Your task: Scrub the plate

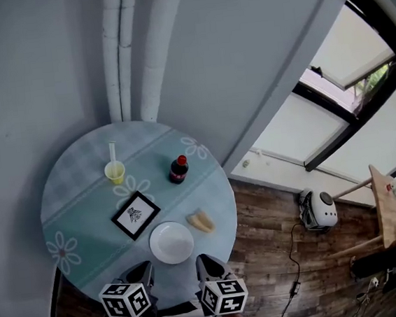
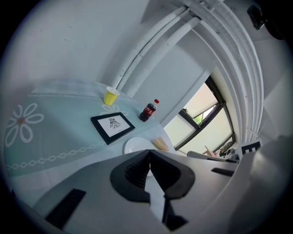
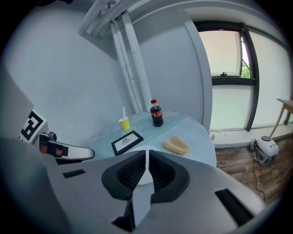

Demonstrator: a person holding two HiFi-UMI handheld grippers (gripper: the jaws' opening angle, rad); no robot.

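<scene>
Both claws are hovering over the near edge of the round, pale-blue flowered worktop point(image 1: 76, 202). I am keeping my left claw point(image 1: 143, 268) and my right claw point(image 1: 204, 261) pressed together, pinching nothing. The round white plate point(image 1: 172, 243) is lying just ahead, between them, with a tan oblong sponge point(image 1: 201, 221) just beside it and a black-framed picture point(image 1: 135, 215) near it.

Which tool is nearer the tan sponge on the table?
Right. The right tool hangs just short of the sponge; the left tool sits farther off, with the white plate between.
</scene>
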